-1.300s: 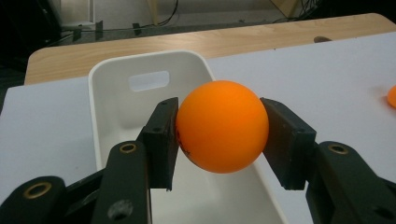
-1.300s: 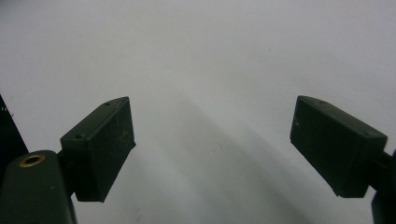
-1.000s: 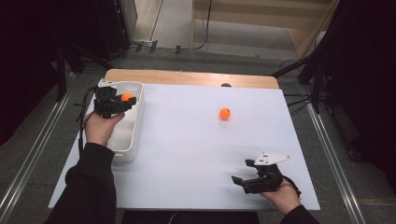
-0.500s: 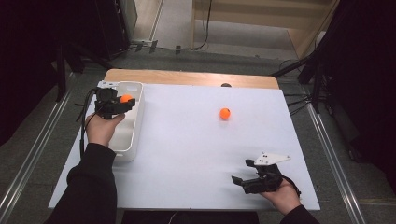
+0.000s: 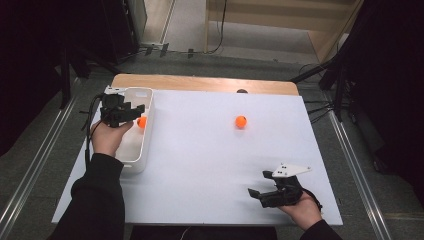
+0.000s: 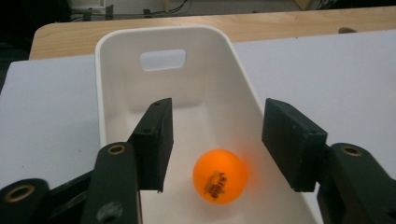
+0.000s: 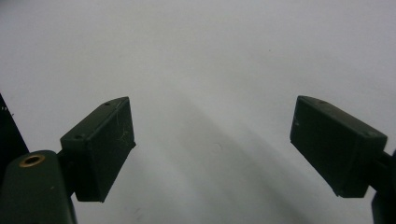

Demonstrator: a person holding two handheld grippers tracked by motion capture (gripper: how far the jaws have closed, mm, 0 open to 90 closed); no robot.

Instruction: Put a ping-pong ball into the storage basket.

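orange and slightly blurred, a small ball (image 6: 219, 175) sits low in the middle of the left gripper view, inside the white bin (image 6: 116, 65), loose between the black jaws with bare gaps on both sides. the left gripper (image 5: 131, 112), at the upper left of the high view, has just been opening its jaws, and they stand apart with neither pad pressing the ball, so the step in hand looks like the drop into the bin. a second orange ball (image 5: 241, 121) lies on the white sheet (image 5: 210, 165) right of centre in the high view, well apart from the bin. the right gripper (image 5: 261, 188), at the lower right, hangs over bare sheet with its jaws spread wide and nothing between them. the next move likely calls for lifting the left gripper clear of the bin wall and reaching across to the second ball.
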